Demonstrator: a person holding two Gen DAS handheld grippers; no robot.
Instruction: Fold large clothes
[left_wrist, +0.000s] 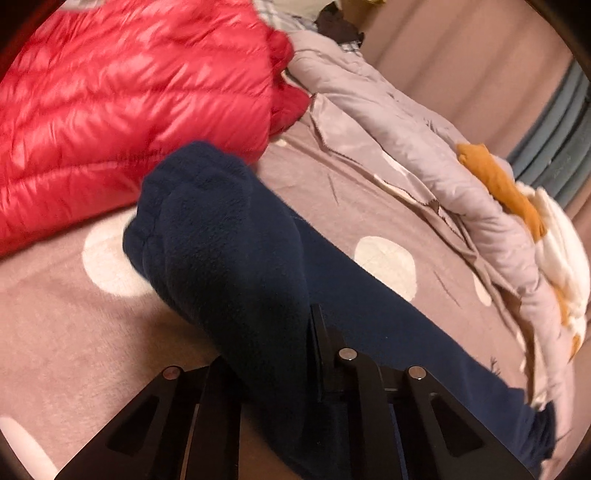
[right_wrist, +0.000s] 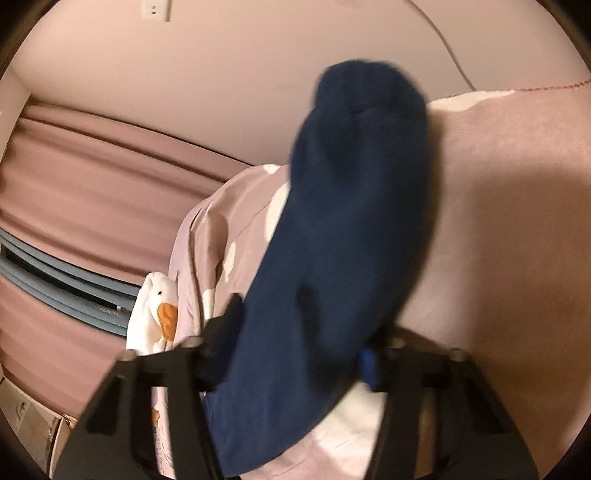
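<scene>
A navy fleece garment (left_wrist: 229, 240) lies bunched across the mauve bed sheet (left_wrist: 66, 325) with white dots. My left gripper (left_wrist: 273, 369) is shut on a fold of it; the fabric hides the left finger and only the right finger (left_wrist: 319, 350) shows. In the right wrist view the same navy garment (right_wrist: 351, 203) stands up thick between the fingers of my right gripper (right_wrist: 299, 339). Both its pads press into the cloth, and a bulging end of the garment rises above them.
A red down jacket (left_wrist: 129, 110) lies at the back left of the bed. A grey quilt (left_wrist: 388, 122) is heaped along the right side with a white and orange duck plush (right_wrist: 159, 306) on it. Pink curtains (right_wrist: 92, 177) and a wall with a socket (right_wrist: 157, 9) stand beyond.
</scene>
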